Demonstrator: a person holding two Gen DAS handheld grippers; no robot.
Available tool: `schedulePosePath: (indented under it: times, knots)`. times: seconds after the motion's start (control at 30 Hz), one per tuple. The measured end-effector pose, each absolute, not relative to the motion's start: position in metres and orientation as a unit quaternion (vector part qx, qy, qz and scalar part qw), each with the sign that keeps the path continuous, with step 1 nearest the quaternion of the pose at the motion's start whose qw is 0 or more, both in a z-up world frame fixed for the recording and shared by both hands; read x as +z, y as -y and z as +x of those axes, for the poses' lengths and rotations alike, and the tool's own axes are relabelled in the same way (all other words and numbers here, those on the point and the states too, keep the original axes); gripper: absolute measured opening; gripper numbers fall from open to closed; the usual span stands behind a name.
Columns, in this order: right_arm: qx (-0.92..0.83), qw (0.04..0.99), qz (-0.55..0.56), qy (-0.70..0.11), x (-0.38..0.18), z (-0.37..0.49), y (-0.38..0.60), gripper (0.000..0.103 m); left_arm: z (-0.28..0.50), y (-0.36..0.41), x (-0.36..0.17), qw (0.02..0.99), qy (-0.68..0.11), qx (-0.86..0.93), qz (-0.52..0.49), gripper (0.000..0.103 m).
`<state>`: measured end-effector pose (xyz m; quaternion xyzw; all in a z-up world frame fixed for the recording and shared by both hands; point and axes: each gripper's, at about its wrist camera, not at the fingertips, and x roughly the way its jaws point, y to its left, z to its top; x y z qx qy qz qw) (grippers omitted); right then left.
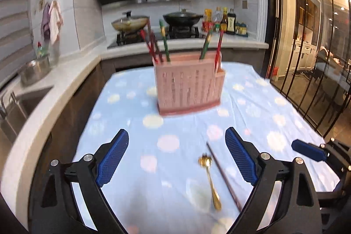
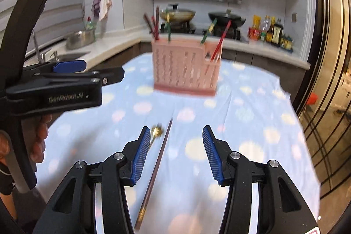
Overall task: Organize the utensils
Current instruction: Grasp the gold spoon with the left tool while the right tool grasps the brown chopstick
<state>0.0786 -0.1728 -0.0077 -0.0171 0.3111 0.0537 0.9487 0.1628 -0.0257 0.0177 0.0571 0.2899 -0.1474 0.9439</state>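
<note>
Chopstick [image 2: 156,170]: a single dark, thin, straight stick lying flat on the cloth; its long axis runs from near the camera away toward the holder, leaning slightly right in the right wrist view, with a paler, yellowish end nearest the camera.
Spoon [image 1: 211,181]: gold, shiny metal, small round bowl and slim handle; it lies flat just left of the chopstick, bowl end pointing toward the holder, handle end toward the camera — roughly parallel to the stick, whether touching it I cannot tell.
Holder [image 1: 188,86]: pink plastic box with slotted, ribbed walls and a darker base, standing upright near the middle of the table, well beyond the two loose utensils; a lower compartment is on its right end.
Chopsticks in holder [image 1: 164,43]: red, green and dark sticks standing tilted, some leaning left, some right; a red one [image 2: 221,41] rises from the lower right-hand compartment.
Left gripper [image 1: 176,159]: fingers spread wide and empty, blue ridged pads [image 1: 113,159] on black arms, held above the cloth with the spoon and chopstick lying between and below them.
Right gripper [image 2: 173,157]: likewise wide apart and holding nothing — the chopstick runs between its blue ribbed pads [image 2: 140,157], nearer the left one.
Table [image 1: 274,102]: covered by a light blue cloth printed with soft pale pink, white and yellow dots, slightly creased.
Behind: white counter with a steel pot [image 1: 35,70], two lidded woks [image 1: 183,18] on the hob, and a row of sauce bottles [image 1: 226,21].
</note>
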Motion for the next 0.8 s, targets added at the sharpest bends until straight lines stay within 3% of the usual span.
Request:
schedulePosePath:
  times: [0.3,0.53,0.8]
  knots:
    - [0.064,0.916,0.021,-0.396,-0.091,0.044,0.154,0.049,0.133,0.007,-0.051,0.920,-0.362,-0.135,0.061,0.086]
    - [0.055,0.916,0.017,-0.398,-0.104,0.037,0.147,0.047,0.124,0.000,-0.078,0.910,-0.388,-0.137,0.054,0.086]
    - [0.045,0.920,0.001,-0.389,-0.105,0.037,0.147,0.031,0.120,0.001,-0.096,0.899,-0.412,-0.140,0.054,0.086]
